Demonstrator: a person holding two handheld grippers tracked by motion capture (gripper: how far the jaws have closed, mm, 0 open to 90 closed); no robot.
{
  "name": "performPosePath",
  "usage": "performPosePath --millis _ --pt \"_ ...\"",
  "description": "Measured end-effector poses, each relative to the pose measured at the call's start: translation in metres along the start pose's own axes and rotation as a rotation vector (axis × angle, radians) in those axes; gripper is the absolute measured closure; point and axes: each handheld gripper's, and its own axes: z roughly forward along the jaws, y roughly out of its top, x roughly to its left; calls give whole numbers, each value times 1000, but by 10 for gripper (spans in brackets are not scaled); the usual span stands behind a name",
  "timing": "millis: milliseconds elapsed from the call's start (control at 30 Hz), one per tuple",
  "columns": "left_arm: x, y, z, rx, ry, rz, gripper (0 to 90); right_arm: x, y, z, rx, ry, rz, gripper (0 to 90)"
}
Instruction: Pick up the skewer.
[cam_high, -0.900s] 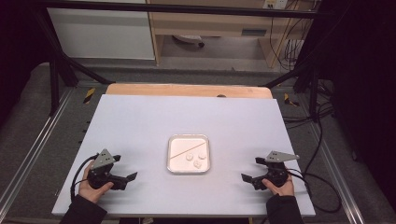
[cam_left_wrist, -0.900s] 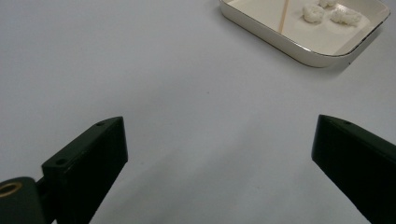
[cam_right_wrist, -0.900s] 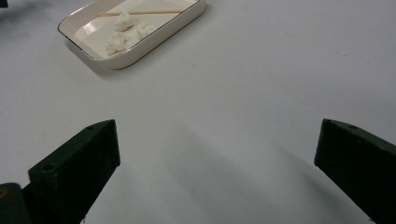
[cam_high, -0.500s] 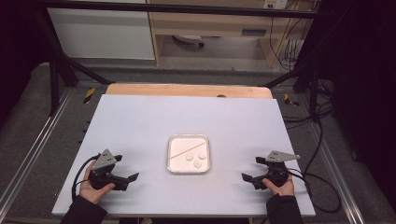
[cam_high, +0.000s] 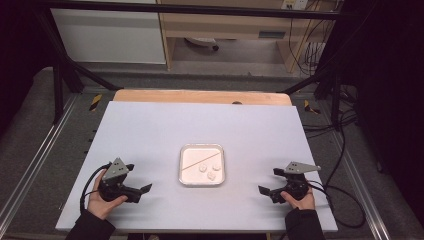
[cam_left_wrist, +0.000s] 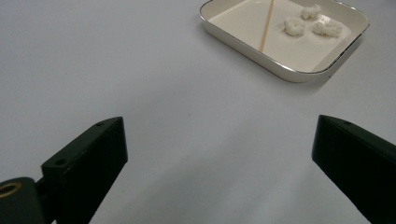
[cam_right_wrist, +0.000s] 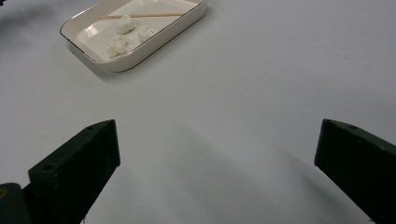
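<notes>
Both grippers, left (cam_high: 141, 189) and right (cam_high: 266, 190), sit wide open with nothing between the fingers; the tray (cam_high: 202, 181) with white lumps (cam_high: 207, 168) and a stick (cam_high: 195, 162) lies well ahead of them.

Two black handheld grippers, left gripper (cam_high: 134, 181), right gripper (cam_high: 273, 182), each topped by a grey three-cornered plate, blocky black jaws with small screw holes, trailing black cables, dark sleeves at 6 o'clock
</notes>
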Motion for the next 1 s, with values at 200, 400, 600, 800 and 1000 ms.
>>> performPosePath --millis 200,400,600,800,1000 --pt "-6 11 3 13 -1 24 33 0 0 1 6 2 -2 6" --pt "-11 23 9 25 -8 35 33 0 0 1 10 2 -4 6" --pt "-14 32 16 41 -10 35 34 0 0 2 10 1 -8 6" --pt "-18 41 22 48 -7 44 37 0 0 2 12 2 -9 6" --pt "-24 52 30 57 -8 60 38 0 0 2 13 2 -10 6"
